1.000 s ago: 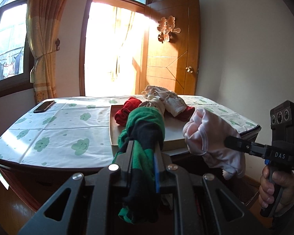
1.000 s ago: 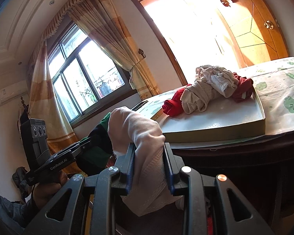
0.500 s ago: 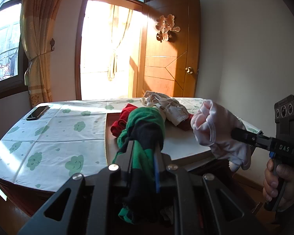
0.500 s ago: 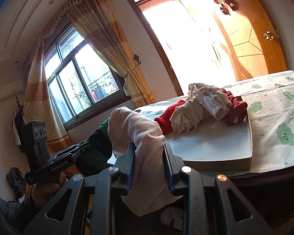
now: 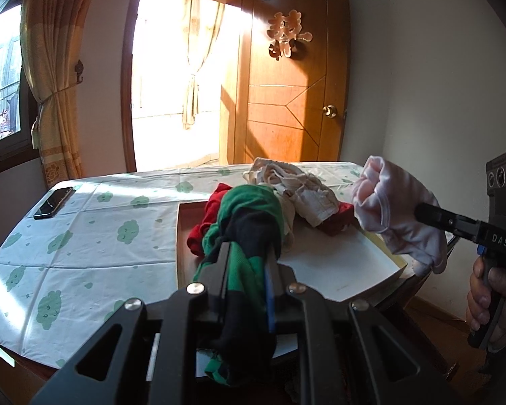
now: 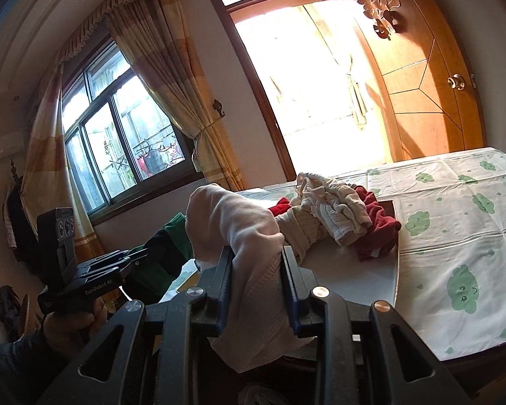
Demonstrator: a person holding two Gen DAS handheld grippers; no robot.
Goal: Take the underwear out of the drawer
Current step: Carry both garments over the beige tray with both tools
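Note:
My left gripper [image 5: 248, 253] is shut on a green and black pair of underwear [image 5: 249, 216], which bunches above its fingers and hangs below them. My right gripper [image 6: 257, 256] is shut on a pale pink pair of underwear [image 6: 232, 222]. Both garments hang in the air over the near end of a shallow white tray [image 5: 337, 263] on the table. A pile of red and cream underwear [image 5: 307, 195] lies at the tray's far end. In the left wrist view the right gripper [image 5: 421, 214] holds the pink underwear [image 5: 394, 209] at right. No drawer is in view.
The table carries a white cloth with green cloud prints [image 5: 84, 236]. A black phone [image 5: 54, 202] lies at its far left corner. Behind stand a bright open doorway [image 5: 178, 84], a wooden door [image 5: 293, 94] and a curtained window [image 6: 124, 141]. A hand [image 5: 489, 300] grips the right tool.
Both grippers have risen and moved forward over the table with their garments still held. The tabletop and tray now show more from above, and the pile looks nearer.

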